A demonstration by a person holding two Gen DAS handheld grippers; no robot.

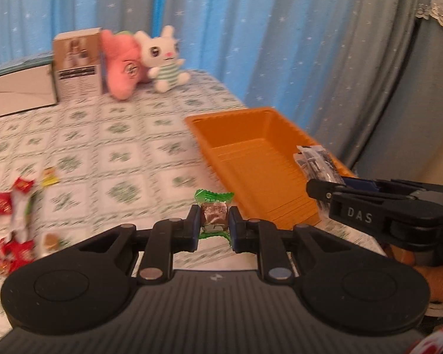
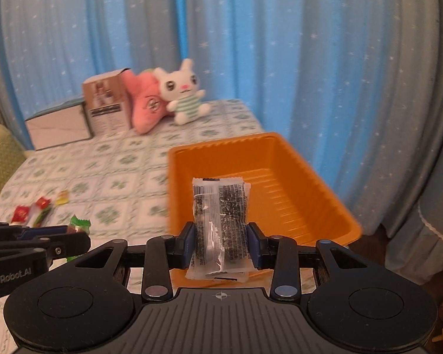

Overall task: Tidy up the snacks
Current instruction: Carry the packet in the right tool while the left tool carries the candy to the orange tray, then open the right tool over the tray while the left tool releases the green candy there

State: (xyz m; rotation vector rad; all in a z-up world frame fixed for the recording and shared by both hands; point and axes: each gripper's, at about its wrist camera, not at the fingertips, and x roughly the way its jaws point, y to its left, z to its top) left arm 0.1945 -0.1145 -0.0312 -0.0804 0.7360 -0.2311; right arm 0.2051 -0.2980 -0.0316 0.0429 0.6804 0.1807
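Left wrist view: left gripper [image 1: 214,221] seen with jaws clamped on a small green-wrapped candy [image 1: 214,214], held above the patterned worktop [image 1: 118,147], just left of the orange tray [image 1: 251,147]. Right gripper [image 1: 319,190] reaching in from the right edge, carrying a clear sachet [image 1: 316,162] over the tray's near right side. Loose snacks lying well apart on the left of the worktop: red-wrapped sweets [image 1: 6,224] in a cluster, a yellow sweet [image 1: 50,177] beyond them. At the far end, a brown box [image 1: 78,65], a pink plush [image 1: 124,65] and a white rabbit toy [image 1: 164,59] standing side by side before the blue curtain [image 1: 280,29].

Right wrist view: right gripper [image 2: 221,243] shown with jaws pressed against both sides of the sachet [image 2: 220,224], upright, dark contents inside, held over the near end of the tray [image 2: 310,183]. Tray interior bare where visible. Left gripper [image 2: 73,236] at the left edge with the candy [image 2: 79,225] at its tip. Red sweets [image 2: 29,212] and yellow sweet [image 2: 62,198] on the worktop [image 2: 118,162] beyond.
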